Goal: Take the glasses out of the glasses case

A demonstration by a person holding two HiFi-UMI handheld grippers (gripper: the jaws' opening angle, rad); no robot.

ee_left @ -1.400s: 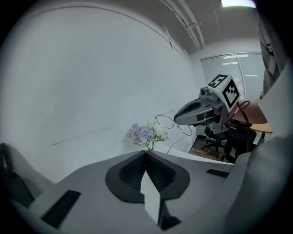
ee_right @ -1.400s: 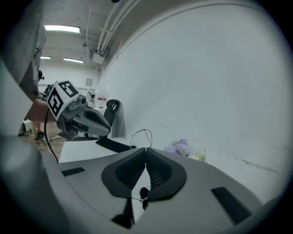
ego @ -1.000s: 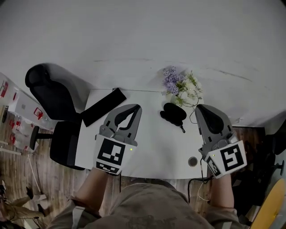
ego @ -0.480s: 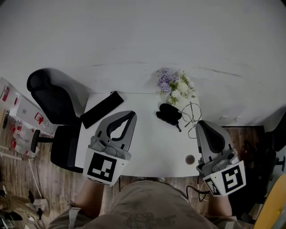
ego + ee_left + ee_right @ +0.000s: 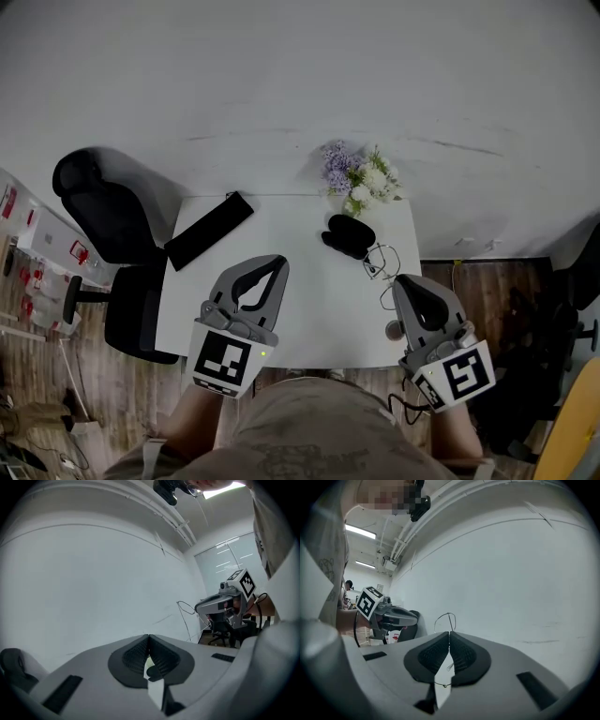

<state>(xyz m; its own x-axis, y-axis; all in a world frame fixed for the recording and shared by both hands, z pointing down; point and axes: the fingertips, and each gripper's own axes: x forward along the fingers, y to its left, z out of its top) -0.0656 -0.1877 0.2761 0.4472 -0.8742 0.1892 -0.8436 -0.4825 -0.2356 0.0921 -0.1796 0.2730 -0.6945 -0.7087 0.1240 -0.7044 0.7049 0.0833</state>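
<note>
The black glasses case point(image 5: 345, 236) lies on the white table point(image 5: 309, 309) in front of the flowers. Thin wire-framed glasses point(image 5: 377, 262) sit just right of the case, trailing toward my right gripper point(image 5: 401, 281). In the right gripper view that gripper point(image 5: 449, 634) is shut on the glasses point(image 5: 446, 619), with a wire running between its pads and a lens loop rising past the tips. My left gripper point(image 5: 278, 263) is over the table's left middle, shut point(image 5: 149, 637) with nothing in it. The left gripper view shows the glasses point(image 5: 186, 609) ahead of the right gripper point(image 5: 199, 607).
A bunch of purple and white flowers point(image 5: 359, 178) stands at the table's far edge. A long flat black strip point(image 5: 208, 230) lies at the far left corner. A black office chair point(image 5: 103, 211) is left of the table. A round cable hole point(image 5: 394, 329) is near the front right edge.
Both grippers have drawn back toward the person. The right one pulled the glasses away from the flowers and the case toward the table's front right.
</note>
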